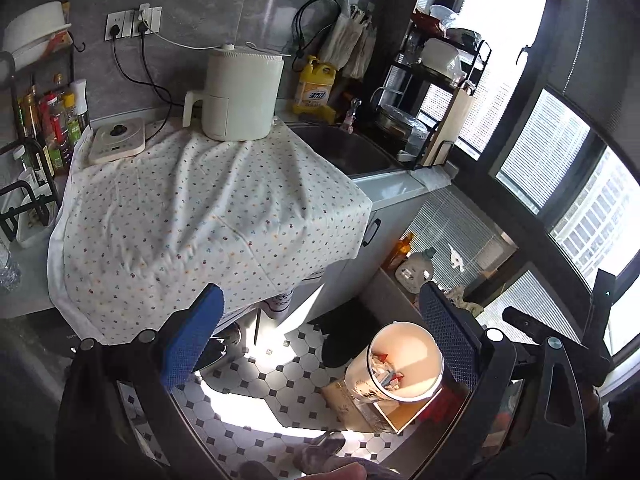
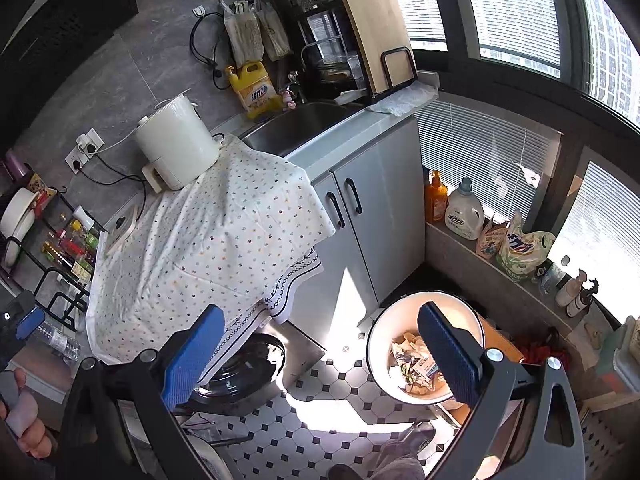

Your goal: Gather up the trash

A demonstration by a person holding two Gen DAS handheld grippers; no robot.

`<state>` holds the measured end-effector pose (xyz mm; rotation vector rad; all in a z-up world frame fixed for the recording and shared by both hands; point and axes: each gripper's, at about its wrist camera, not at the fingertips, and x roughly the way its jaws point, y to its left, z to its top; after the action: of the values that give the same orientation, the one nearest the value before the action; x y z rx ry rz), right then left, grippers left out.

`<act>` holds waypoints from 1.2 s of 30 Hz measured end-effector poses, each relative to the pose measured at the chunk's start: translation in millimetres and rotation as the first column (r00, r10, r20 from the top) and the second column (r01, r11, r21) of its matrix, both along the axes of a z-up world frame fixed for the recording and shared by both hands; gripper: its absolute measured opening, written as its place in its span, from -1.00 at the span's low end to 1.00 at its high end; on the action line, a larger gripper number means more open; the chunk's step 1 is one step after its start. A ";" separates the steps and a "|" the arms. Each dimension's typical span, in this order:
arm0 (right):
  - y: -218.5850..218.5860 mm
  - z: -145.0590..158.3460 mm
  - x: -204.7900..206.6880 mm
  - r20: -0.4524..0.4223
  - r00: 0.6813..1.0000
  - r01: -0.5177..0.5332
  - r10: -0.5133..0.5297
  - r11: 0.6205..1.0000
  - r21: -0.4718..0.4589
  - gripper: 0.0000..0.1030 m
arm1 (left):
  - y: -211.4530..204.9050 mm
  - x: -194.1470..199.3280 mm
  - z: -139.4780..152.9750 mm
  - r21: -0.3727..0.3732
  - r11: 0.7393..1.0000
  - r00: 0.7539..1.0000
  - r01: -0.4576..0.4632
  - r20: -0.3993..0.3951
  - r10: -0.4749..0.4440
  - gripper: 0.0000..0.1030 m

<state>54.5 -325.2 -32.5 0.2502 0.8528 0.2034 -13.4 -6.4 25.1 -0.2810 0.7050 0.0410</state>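
At the lower right of both wrist views stands the trash bin [image 1: 404,360], a pale round tub on the tiled floor [image 1: 280,380], holding crumpled wrappers and paper [image 2: 416,364] whose individual pieces are too jumbled to name. In the right wrist view the near blue pad covers part of the bin's contents; in the left wrist view the bin's base is hidden behind a cardboard box [image 1: 360,404].

The left gripper [image 1: 316,340] hangs above the floor with its jaws spread wide and nothing between them. The right gripper [image 2: 320,348] is posed the same way, jaws released and empty, one pad over the bin's mouth.

A dotted cloth [image 1: 208,216] drapes over the counter at centre left, with a white appliance [image 1: 240,96] on it. Behind lie the sink [image 2: 296,124], a yellow detergent bottle [image 2: 256,88] and a wooden cutting board [image 2: 380,36] in a rack. Grey cabinet doors [image 2: 372,208] stand beside the bin.
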 end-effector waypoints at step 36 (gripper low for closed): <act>59.1 64.9 -56.4 0.176 0.975 -0.133 0.139 0.990 -0.047 0.85 | 22.1 -72.3 32.2 0.045 0.995 0.986 -0.084 0.146 0.077 0.88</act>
<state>-1.9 -266.1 32.4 0.1384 0.6948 0.3343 -85.7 15.7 57.3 -0.2606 0.5479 0.1144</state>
